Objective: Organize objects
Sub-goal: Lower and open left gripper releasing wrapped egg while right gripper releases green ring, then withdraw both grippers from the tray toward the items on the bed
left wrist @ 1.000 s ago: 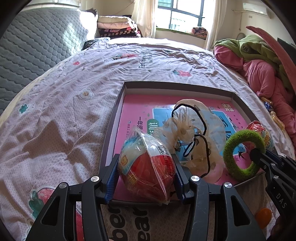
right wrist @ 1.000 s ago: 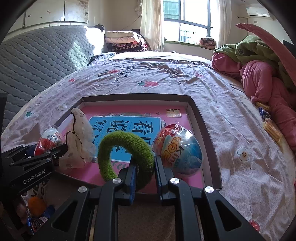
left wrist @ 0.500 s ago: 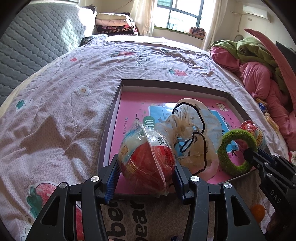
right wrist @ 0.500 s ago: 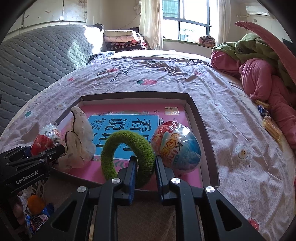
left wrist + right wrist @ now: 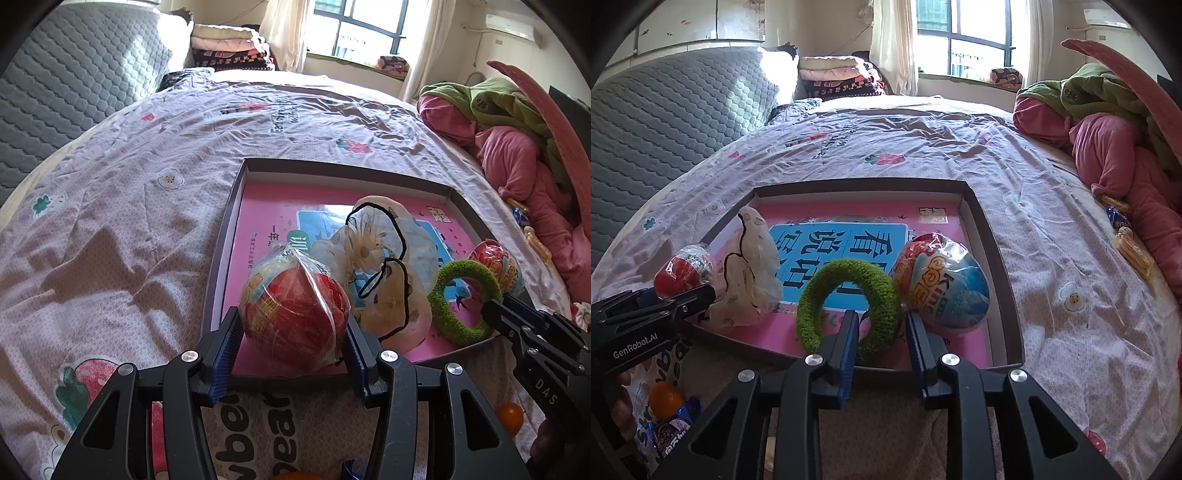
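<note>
My left gripper is shut on a red egg-shaped toy in clear wrap, holding it over the near left corner of the pink-floored tray. In the right wrist view the right gripper has its jaws opening. The green fuzzy ring stands between them on the tray floor, and the pads no longer press on it. A blue and red wrapped egg lies just right of the ring. A sheer pouch with a black cord sits mid-tray.
The tray's rim lies on a flowered bedspread. A pile of pink and green clothes fills the right side, with snack packets beside it. An orange ball sits in a bag at the lower left. A grey headboard stands on the left.
The right jaws, earlier clamped on the green ring, have parted and let it go in the tray. The left gripper still holds the red egg in about the same spot.
</note>
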`<move>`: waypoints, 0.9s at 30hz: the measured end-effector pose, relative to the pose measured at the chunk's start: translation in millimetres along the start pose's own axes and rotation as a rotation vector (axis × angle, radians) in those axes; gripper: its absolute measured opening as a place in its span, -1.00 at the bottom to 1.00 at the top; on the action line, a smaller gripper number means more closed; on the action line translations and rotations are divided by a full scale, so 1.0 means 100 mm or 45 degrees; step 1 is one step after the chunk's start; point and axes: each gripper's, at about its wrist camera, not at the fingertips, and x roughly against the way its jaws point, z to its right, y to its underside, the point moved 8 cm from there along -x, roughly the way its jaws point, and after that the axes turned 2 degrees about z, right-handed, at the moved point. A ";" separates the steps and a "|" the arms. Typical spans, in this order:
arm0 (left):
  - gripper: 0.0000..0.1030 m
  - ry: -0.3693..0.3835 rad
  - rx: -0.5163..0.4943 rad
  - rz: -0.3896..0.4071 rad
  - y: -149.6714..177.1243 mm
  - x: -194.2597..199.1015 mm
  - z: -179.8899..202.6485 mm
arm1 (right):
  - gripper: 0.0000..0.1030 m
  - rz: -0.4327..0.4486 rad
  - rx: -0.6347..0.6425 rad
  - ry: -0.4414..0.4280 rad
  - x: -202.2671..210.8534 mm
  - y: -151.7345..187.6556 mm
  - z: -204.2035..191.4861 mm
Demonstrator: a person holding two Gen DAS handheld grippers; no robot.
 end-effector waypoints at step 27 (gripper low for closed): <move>0.03 0.018 -0.027 0.078 -0.04 0.24 0.08 | -0.26 0.044 0.020 0.025 0.20 -0.03 0.04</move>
